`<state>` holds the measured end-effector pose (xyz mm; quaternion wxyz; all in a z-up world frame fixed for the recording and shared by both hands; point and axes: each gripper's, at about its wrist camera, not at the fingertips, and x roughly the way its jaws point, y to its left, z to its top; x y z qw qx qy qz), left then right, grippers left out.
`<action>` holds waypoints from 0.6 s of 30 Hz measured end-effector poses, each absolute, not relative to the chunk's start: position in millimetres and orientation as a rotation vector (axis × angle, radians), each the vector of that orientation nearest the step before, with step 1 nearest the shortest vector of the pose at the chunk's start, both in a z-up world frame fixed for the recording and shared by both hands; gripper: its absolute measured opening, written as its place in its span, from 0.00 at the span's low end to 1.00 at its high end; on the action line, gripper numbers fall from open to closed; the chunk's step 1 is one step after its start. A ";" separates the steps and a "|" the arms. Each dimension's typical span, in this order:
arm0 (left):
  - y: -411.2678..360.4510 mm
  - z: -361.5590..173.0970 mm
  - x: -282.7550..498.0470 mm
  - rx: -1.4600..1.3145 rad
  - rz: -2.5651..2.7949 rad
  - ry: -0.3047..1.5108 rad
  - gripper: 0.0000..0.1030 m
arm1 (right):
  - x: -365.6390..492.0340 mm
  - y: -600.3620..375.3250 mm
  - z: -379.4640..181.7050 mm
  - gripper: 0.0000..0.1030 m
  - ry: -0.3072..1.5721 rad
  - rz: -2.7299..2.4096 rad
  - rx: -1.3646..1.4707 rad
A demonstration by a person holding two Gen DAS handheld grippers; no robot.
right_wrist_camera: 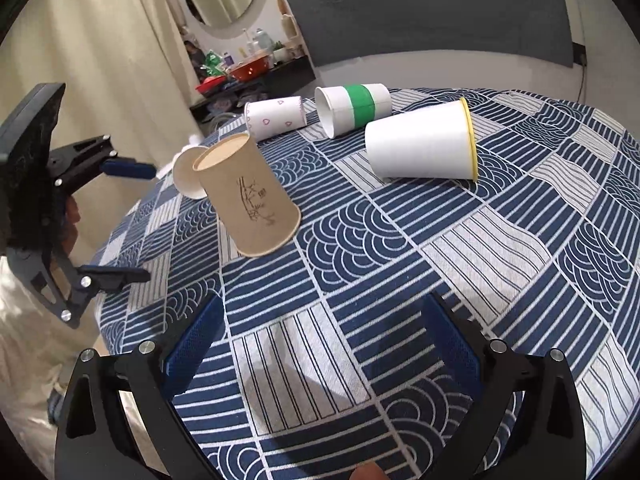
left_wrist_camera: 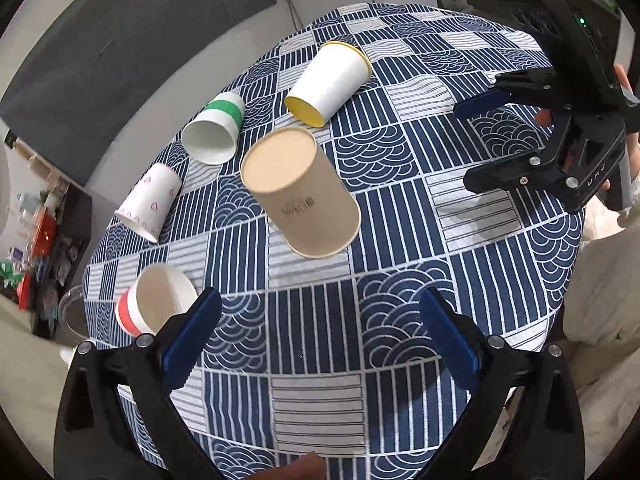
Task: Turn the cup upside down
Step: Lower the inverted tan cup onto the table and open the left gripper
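A tan paper cup (left_wrist_camera: 301,193) stands upside down, rim on the blue patterned tablecloth (left_wrist_camera: 320,360), near the table's middle; it also shows in the right wrist view (right_wrist_camera: 248,196). My left gripper (left_wrist_camera: 320,332) is open and empty, pulled back from the cup. My right gripper (right_wrist_camera: 320,336) is open and empty, also clear of the cup. The right gripper shows at the right in the left wrist view (left_wrist_camera: 476,144). The left gripper shows at the left in the right wrist view (right_wrist_camera: 144,224).
Several cups lie on their sides: a yellow-rimmed white cup (left_wrist_camera: 328,84), a green-banded cup (left_wrist_camera: 214,132), a pink-heart cup (left_wrist_camera: 148,202) and a red-banded cup (left_wrist_camera: 156,304). A cluttered shelf (right_wrist_camera: 248,72) stands beyond the table.
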<state>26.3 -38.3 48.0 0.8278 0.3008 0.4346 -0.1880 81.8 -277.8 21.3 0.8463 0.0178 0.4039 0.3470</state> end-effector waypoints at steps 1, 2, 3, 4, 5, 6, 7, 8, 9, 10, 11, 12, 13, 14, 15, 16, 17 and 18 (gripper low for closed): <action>-37.6 46.5 21.5 0.635 -0.388 0.909 0.94 | 79.0 -277.3 20.8 0.92 0.847 0.720 0.029; -37.3 44.0 16.7 0.619 -0.378 0.893 0.94 | 76.5 -276.4 20.4 0.92 0.842 0.712 0.021; -37.0 41.9 12.2 0.593 -0.376 0.879 0.94 | 74.0 -275.0 19.9 0.92 0.838 0.702 0.010; -36.3 40.1 8.7 0.571 -0.376 0.869 0.94 | 71.3 -272.9 19.6 0.92 0.832 0.697 -0.003; -36.2 38.2 4.9 0.540 -0.371 0.856 0.94 | 69.1 -271.9 19.4 0.92 0.825 0.697 -0.014; -36.0 36.1 1.7 0.511 -0.364 0.844 0.94 | 66.7 -270.1 19.7 0.92 0.818 0.696 -0.025; -35.7 34.1 -1.2 0.483 -0.355 0.829 0.94 | 64.3 -267.8 20.1 0.92 0.809 0.693 -0.035; -34.8 33.3 -3.2 0.452 -0.354 0.811 0.94 | 62.7 -265.8 20.6 0.92 0.801 0.691 -0.040; -33.3 31.5 -5.2 0.416 -0.360 0.796 0.94 | 60.7 -264.0 20.6 0.92 0.789 0.684 -0.047; -32.9 29.1 -6.1 0.394 -0.368 0.790 0.94 | 58.9 -262.9 20.6 0.92 0.775 0.680 -0.050; -30.7 26.5 -7.1 0.364 -0.374 0.778 0.94 | 56.9 -262.0 20.4 0.92 0.760 0.675 -0.053; -28.0 24.3 -7.8 0.334 -0.365 0.761 0.94 | 55.6 -261.1 19.9 0.92 0.751 0.667 -0.058; -24.9 22.6 -8.7 0.307 -0.350 0.740 0.94 | 54.3 -260.0 19.0 0.92 0.743 0.658 -0.066; -22.4 21.5 -9.6 0.286 -0.337 0.723 0.94 | 53.7 -258.9 18.3 0.92 0.736 0.652 -0.069; -19.9 20.5 -11.2 0.268 -0.324 0.702 0.94 | 51.8 -258.4 17.5 0.92 0.727 0.648 -0.071; -17.0 20.0 -12.6 0.251 -0.316 0.679 0.94 | 49.4 -257.2 16.8 0.92 0.721 0.650 -0.081; -15.1 20.3 -13.3 0.237 -0.314 0.668 0.94 | 46.8 -255.4 16.2 0.92 0.713 0.656 -0.097; -13.9 20.3 -13.6 0.226 -0.312 0.662 0.94 | 43.9 -253.3 16.5 0.92 0.697 0.657 -0.117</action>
